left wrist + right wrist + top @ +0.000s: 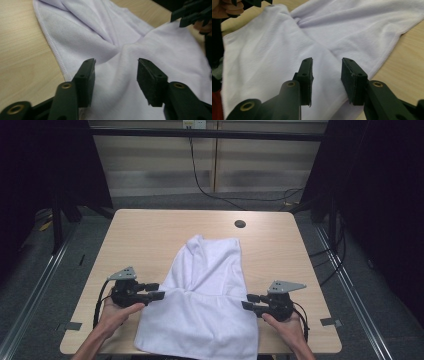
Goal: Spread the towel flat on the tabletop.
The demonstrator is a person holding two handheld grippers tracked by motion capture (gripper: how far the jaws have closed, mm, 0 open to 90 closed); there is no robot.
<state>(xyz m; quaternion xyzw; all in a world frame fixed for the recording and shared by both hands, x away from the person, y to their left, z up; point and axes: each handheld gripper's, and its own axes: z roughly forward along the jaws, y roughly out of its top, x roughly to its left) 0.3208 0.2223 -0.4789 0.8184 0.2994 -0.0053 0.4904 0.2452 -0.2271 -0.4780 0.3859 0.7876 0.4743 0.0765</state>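
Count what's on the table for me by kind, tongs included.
White cloth: 1
Tongs: 2, the left tongs and the right tongs, one at each side edge of the cloth
Total: 3

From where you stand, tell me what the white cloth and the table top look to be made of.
White cloth: a soft knit or fleece-like fabric, matt and slightly fuzzy, with a stitched hem along its edge; it drapes in loose folds. The exact fibre is unclear.
Table top: pale wood-grain board, probably laminate rather than solid wood, going by its smooth, even, low-sheen surface and faint straight grain lines.
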